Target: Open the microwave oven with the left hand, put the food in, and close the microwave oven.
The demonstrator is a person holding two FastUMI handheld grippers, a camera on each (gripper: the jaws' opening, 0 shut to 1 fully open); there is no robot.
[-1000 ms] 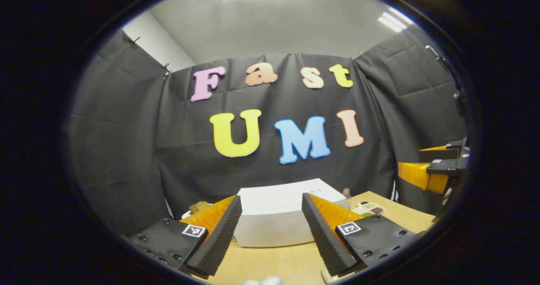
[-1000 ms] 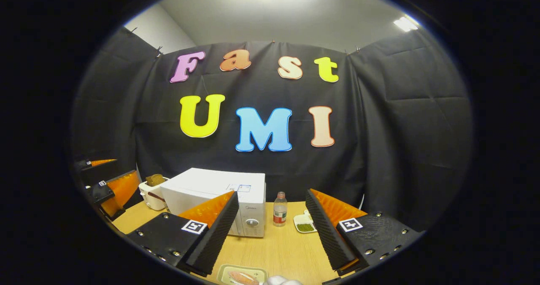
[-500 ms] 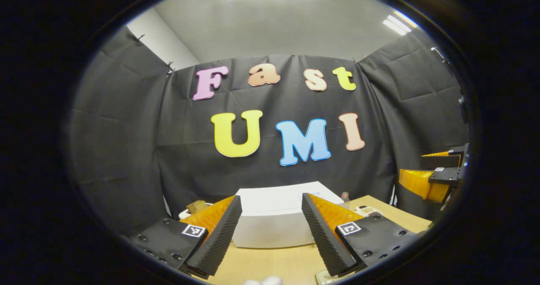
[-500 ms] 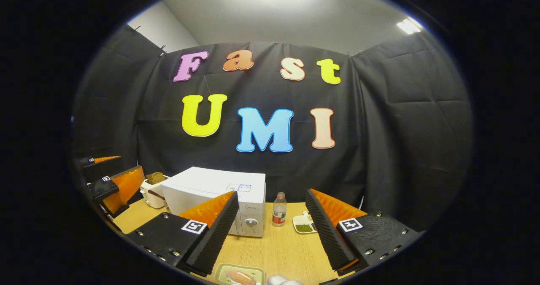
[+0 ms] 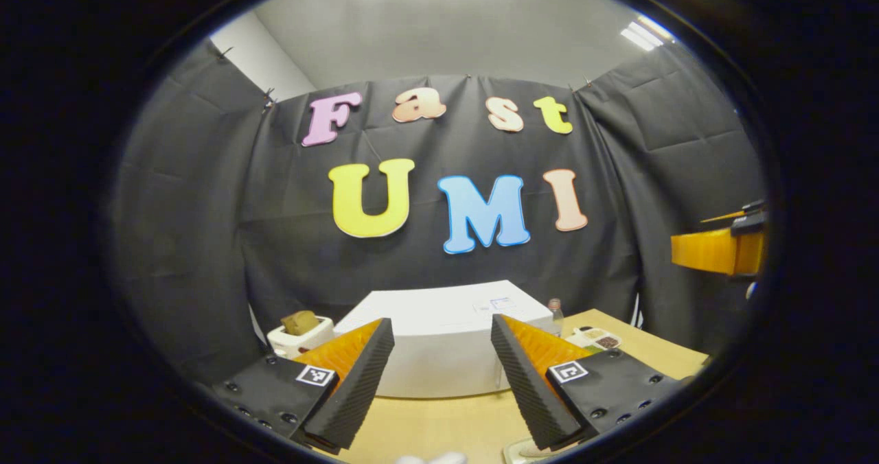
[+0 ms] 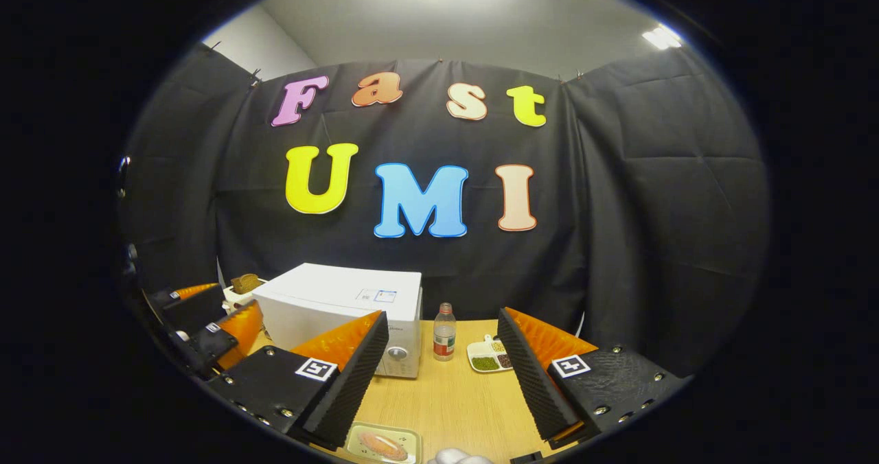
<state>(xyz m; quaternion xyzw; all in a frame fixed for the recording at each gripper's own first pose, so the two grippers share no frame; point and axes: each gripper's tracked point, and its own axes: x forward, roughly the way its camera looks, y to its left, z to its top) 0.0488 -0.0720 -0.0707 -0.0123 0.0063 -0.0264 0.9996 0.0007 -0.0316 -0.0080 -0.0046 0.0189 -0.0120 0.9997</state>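
Note:
The white microwave (image 5: pixel 439 306) stands on the wooden table straight ahead of my left gripper (image 5: pixel 439 333), which hovers open and empty a short way before it. Its front looks flush, with the door shut. In the right gripper view the microwave (image 6: pixel 340 299) sits left of centre with its control knob (image 6: pixel 397 353) showing. My right gripper (image 6: pixel 441 323) is open and empty above the near table edge. Below it lies a pale tray (image 6: pixel 405 440) holding orange-pink food (image 6: pixel 378 445). The left gripper (image 6: pixel 220 327) shows at the left, the right gripper (image 5: pixel 717 251) at the far right.
A white toaster (image 5: pixel 299 337) with bread stands left of the microwave. To its right are a small bottle (image 6: pixel 444 332) and a sectioned dish (image 6: pixel 489 359) of beans. Bare wooden table (image 6: pixel 453 402) lies between the microwave and the tray.
The left gripper's view has swung so the toaster now shows beside the microwave. The right gripper has drawn back a little; the microwave looks smaller and the left gripper sits lower in its view.

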